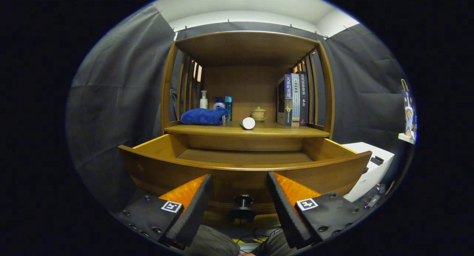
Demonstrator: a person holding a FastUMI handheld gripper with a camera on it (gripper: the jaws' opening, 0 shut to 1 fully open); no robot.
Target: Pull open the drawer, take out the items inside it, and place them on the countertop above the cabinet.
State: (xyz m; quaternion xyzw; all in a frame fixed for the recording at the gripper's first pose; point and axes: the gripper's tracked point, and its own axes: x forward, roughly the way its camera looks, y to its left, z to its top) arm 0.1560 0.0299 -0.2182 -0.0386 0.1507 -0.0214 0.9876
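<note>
- Gripper view: dark cloth walls close in the booth, with a pale ceiling at the top of the frame. In the centre stands a wooden cabinet.
- Its bench runs across mid-frame and carries a folded blue towel at left, bottles behind it, a white cylinder lying on its side, a small lidded pot and upright books at right.
- The drawer sits below the bench, lower centre, pulled well out. Its dark knob shows low on the front panel. The visible drawer floor looks bare; the near part is hidden behind the front panel.
- The hand-held gripper is at bottom centre, fingers spread wide with nothing between them but the knob, which they do not touch.
- Judgement: the opening step looks done. The next move calls for rising over the drawer front to check inside for anything left.
</note>
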